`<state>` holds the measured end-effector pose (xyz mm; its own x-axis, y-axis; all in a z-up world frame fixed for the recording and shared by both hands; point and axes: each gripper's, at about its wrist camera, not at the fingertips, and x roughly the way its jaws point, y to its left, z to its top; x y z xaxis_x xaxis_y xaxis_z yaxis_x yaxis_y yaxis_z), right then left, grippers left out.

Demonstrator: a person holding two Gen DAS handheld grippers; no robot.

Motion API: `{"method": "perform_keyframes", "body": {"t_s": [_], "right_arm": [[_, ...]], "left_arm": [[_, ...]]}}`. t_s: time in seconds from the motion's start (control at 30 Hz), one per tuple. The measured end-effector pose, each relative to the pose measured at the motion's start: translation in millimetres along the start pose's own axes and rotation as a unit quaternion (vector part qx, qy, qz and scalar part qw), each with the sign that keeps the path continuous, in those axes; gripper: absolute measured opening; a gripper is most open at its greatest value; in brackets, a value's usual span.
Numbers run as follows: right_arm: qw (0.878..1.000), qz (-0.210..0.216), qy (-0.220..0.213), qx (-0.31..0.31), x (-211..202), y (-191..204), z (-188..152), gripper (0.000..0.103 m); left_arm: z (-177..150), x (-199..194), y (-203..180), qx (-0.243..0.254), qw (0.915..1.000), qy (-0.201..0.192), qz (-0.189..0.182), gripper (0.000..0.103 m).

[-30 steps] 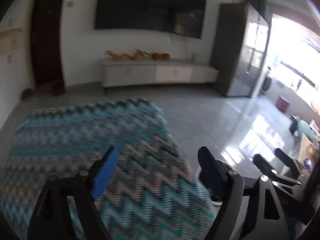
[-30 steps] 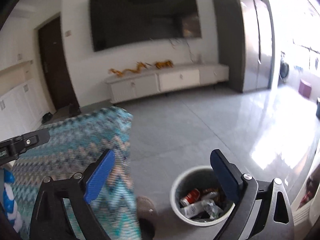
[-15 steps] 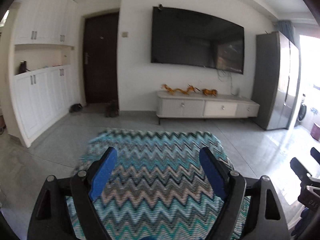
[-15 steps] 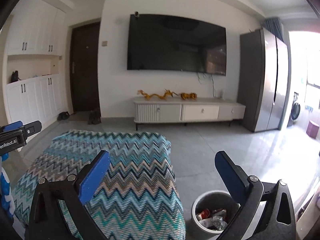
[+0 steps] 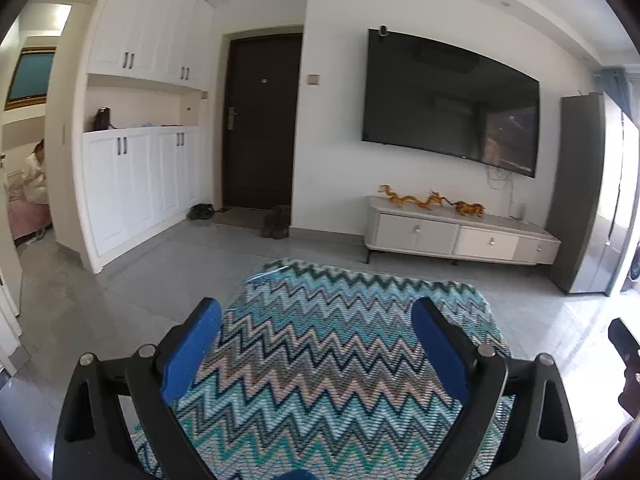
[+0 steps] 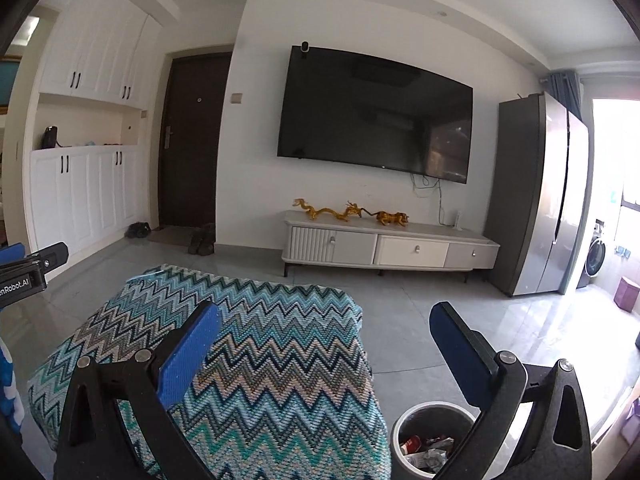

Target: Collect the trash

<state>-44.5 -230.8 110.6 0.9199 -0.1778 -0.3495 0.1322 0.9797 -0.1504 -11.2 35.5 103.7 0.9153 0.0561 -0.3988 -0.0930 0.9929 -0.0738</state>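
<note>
The left gripper is held above a table covered with a zigzag cloth. Its two blue pads stand wide apart and there is nothing between them. The right gripper is also wide, with blue pads far from each other and nothing held. It hangs over the right edge of the cloth, so one finger is over the cloth and the other is over the floor.

The bin stands on the floor just beside the right side of the covered table, low in the right wrist view. It is a round grey bin, and the right finger of the gripper hides part of it. Inside lies trash: a red can and some crumpled pale wrappers. The left wrist view does not show the bin.

At the left edge of the right wrist view a part of the left gripper appears, black with a white label. At the right edge of the left wrist view there is a dark part of the right gripper.

Behind the table there is a large dark TV on the white wall. Under it stands a low white cabinet with golden figures on top. To the left is a dark door and white cupboards. To the right stands a grey fridge.
</note>
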Motion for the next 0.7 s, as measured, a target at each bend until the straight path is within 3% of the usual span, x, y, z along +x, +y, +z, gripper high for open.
{"method": "perform_keyframes", "body": {"t_s": [0.3, 0.7], "right_arm": [[1.000, 0.009, 0.001, -0.004, 8.2, 18.0, -4.5, 0.103], [0.999, -0.024, 0.002, 0.028, 15.1, -5.7, -8.4, 0.103]], "left_arm": [[-3.3, -6.4, 29.3, -0.022, 0.9993, -0.021, 0.019, 0.097], [-6.8, -8.7, 31.0, -0.014, 0.9994, -0.025, 0.019, 0.097]]}}
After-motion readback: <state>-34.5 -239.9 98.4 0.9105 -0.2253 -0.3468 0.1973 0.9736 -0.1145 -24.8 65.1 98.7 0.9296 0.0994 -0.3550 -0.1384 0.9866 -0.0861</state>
